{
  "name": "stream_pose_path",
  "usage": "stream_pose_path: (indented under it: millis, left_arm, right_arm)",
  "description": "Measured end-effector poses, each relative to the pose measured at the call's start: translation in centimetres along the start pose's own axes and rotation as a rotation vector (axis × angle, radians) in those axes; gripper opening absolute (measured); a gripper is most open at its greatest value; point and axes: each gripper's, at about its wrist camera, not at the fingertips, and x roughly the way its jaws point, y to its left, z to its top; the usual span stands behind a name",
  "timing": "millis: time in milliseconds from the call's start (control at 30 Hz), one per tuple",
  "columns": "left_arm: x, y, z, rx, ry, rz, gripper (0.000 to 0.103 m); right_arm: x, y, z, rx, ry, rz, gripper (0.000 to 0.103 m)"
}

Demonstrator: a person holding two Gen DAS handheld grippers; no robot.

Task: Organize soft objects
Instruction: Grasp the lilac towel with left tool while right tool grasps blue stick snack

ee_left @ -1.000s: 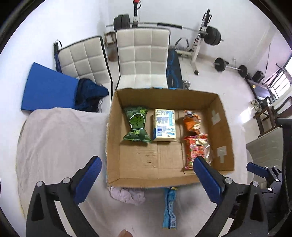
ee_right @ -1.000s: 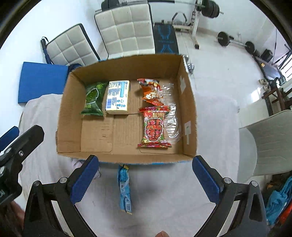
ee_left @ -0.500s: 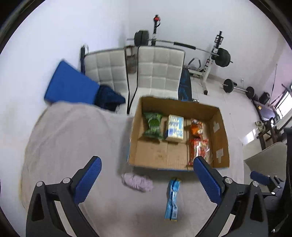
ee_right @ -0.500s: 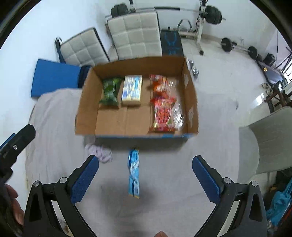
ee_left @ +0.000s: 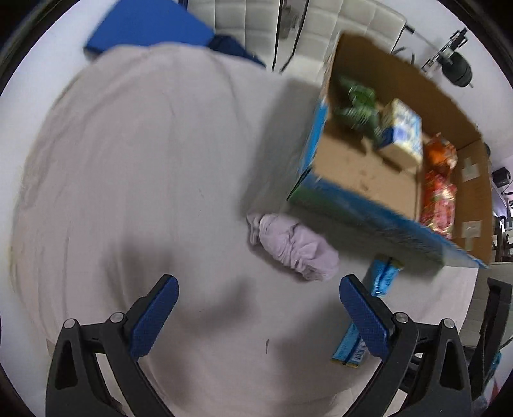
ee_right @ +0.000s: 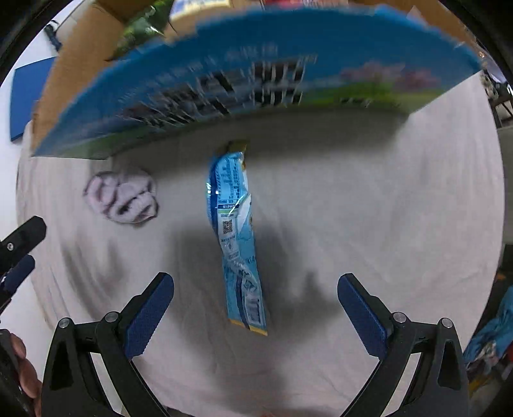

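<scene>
A crumpled lilac cloth lies on the pale sheet just in front of the cardboard box; it also shows in the right wrist view. A long blue snack packet lies lengthwise in front of the box, partly hidden by the right finger in the left wrist view. My left gripper is open and empty, low over the sheet, short of the cloth. My right gripper is open and empty, straddling the packet's near end. The box holds a green bag, a pale carton and red-orange packets.
The box's blue printed front wall rises close ahead in the right wrist view. White padded chairs and a blue mat stand beyond the bed. The left gripper's tip shows at the left edge of the right wrist view.
Both grippers have dropped from high above the box to just over the sheet in front of it. The left now faces the cloth, the right the blue packet. Both stay open.
</scene>
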Motion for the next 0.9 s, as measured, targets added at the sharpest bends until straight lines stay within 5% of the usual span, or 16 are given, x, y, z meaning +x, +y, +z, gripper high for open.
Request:
stream_pose_path:
  millis: [133, 200, 233, 467, 700, 900]
  left_arm:
    - [2.9, 0.3, 0.4, -0.023, 0.069, -0.015, 0.103]
    - [4.3, 0.0, 0.8, -0.039, 0.109, -0.044, 0.103]
    - [5.2, -0.1, 0.9, -0.05, 0.134, -0.051, 0.102]
    - [8.9, -1.4, 1.7, -0.062, 0.219, -0.087, 0.099]
    - [10.8, -1.9, 1.4, -0.076, 0.249, -0.097, 0.098]
    - [11.2, -2.3, 1.5, -0.069, 0.254, -0.12, 0.069]
  right_arm:
    - [1.6, 0.0, 0.2, 0.021, 0.019, 0.005, 0.1]
    - [2.2, 0.0, 0.2, 0.031, 0.03, 0.024, 0.07]
    - [2.6, 0.1, 0.3, 0.032, 0.05, 0.027, 0.065]
    - [3.3, 0.9, 0.3, 0.025, 0.056, 0.019, 0.063]
    - [4.6, 2.4, -0.3, 0.009, 0.095, -0.033, 0.038]
    - [5.4, 2.9, -1.1, 0.007, 0.113, -0.058, 0.033]
